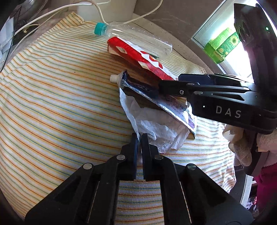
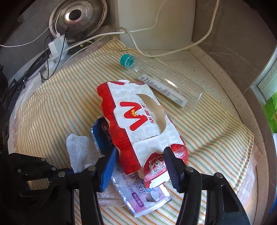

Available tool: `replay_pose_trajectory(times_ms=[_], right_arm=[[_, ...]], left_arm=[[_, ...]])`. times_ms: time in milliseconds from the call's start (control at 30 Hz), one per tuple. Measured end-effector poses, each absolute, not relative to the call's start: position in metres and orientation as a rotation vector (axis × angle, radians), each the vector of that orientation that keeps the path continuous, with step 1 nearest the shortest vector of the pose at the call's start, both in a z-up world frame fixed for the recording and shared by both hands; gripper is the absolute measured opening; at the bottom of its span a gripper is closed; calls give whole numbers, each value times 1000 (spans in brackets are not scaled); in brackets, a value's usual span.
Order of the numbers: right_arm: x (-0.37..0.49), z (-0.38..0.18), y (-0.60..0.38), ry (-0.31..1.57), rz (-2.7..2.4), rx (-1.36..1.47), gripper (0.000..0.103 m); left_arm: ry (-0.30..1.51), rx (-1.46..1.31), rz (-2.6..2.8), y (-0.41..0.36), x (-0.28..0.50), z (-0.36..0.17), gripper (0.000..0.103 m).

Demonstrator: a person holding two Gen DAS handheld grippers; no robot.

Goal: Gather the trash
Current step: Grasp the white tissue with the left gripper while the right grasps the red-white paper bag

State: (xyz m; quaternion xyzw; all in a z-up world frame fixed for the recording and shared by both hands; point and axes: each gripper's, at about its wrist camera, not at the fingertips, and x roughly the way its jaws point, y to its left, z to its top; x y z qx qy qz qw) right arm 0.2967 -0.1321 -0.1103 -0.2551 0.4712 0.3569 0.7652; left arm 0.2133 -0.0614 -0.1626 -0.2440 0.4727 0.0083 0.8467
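Sunlight falls across a striped cloth [image 2: 52, 103] spread over a pale stone counter [image 2: 216, 69], and the litter lies in a heap in the middle of it

Start at the right gripper [image 2: 140, 150]. It points steeply down with its jaws half spread across the near end of a torn red-and-white carton [image 2: 138, 112]. The blue pad sits just at the carton's red side and the other finger is over its end flap. I see no squeeze on the card, so I judge it loose, not yet gripped. The carton's long axis runs straight away from this gripper towards the back of the counter, so the jaws cross its short width, and closing them there should catch it.

Under the carton lies a flattened toothpaste tube [image 2: 102, 133], on much the same line with its nozzle at the far end.

The left gripper [image 1: 139, 136] is clenched, pinching the edge of a crumpled tissue [image 1: 155, 126] that lies under the tube. It is nearer the tissue; the right is nearer the carton.

Beyond them lies an empty clear bottle [image 2: 164, 83] with a teal cap, on its side, touching the carton's far end.

Further back are white cables [image 2: 155, 26], a pot lid [image 2: 77, 15] and a window on the right
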Motion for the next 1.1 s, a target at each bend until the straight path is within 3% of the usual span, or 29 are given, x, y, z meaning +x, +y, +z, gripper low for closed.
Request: replay_pose_trajectory(times_ms=[100,567,833,1100], right_arm=[[297,-104,-130,1020,800,-532,32],[325,-73,-141,937,721,-547,30],[345,-85,-137,967,696,-577,32],[332,-80,-142,944,734,-528,7]], left_arm=[[983,-517,25,-57,207,-157,1],[928,-513,56,-39,188,-135,1],[941,-520,55,-42,191,-141,1],[907,-557,48,-30,178,-130,1]])
